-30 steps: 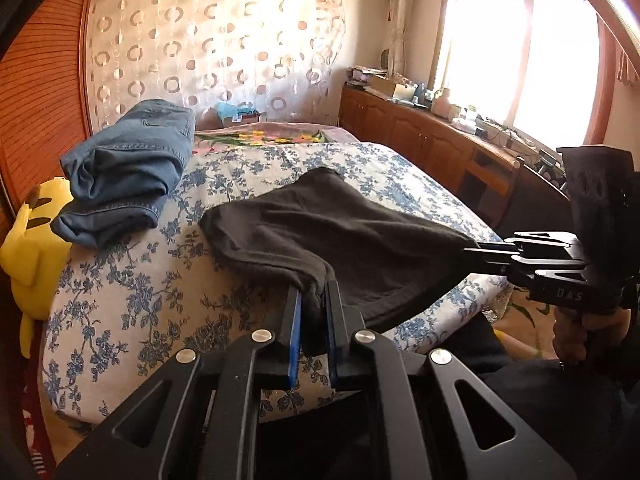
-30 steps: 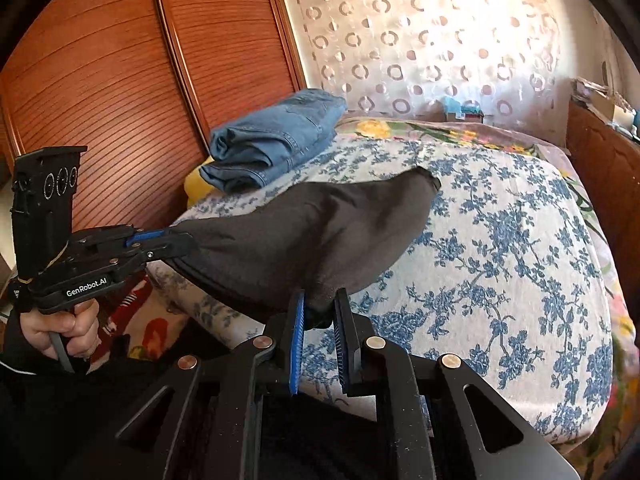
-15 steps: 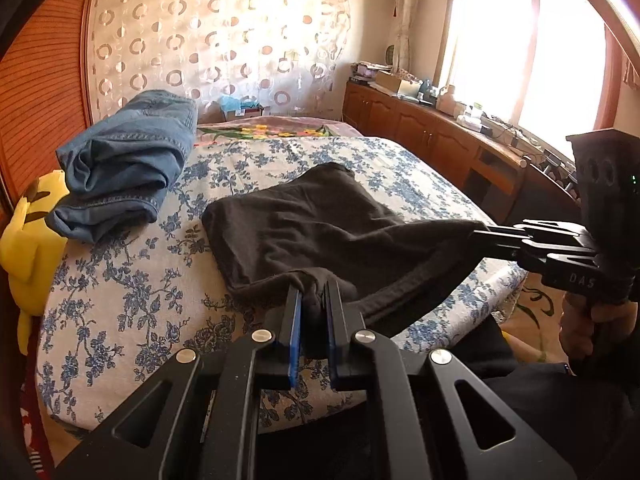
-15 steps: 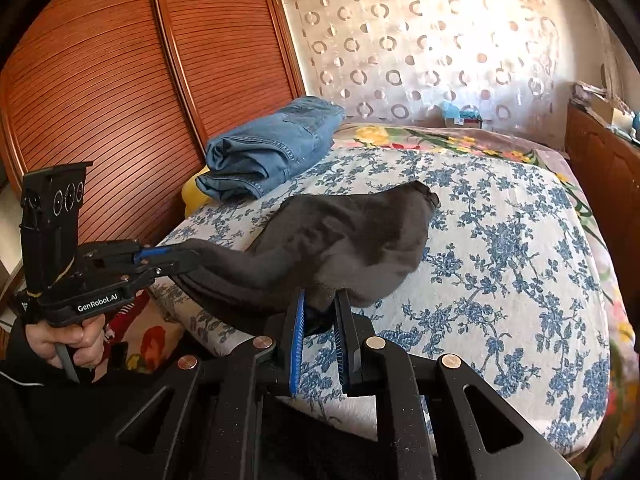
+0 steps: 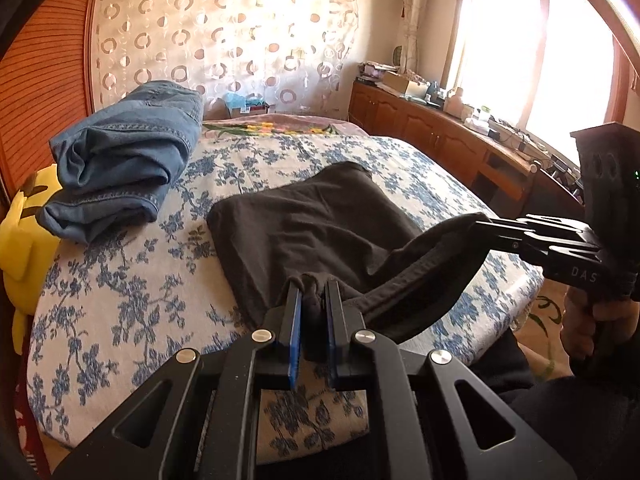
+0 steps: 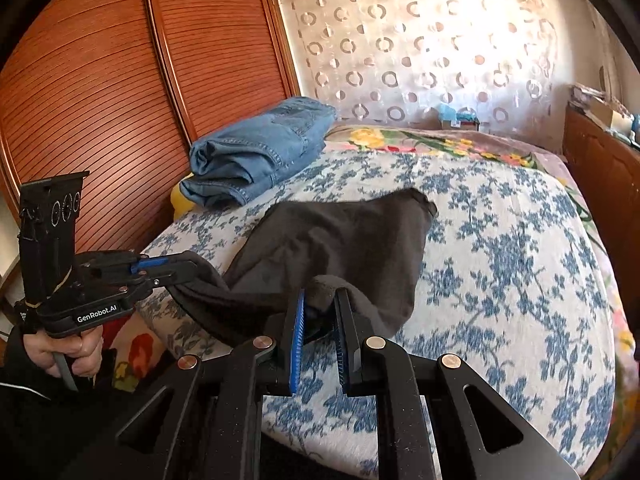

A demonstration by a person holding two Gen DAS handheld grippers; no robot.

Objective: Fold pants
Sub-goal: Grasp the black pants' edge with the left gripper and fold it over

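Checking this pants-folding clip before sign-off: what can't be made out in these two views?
- Near edge of the dark pants: hangs off the bed, hidden behind the left gripper in the left wrist view and the right gripper in the right wrist view.
- Yellow plush: cut by the left wrist view's edge, mostly under the folded jeans.
- Items on the window counter: too small, washed out by glare.

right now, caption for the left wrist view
Both grippers, left and right, pinch black pants over the bed.
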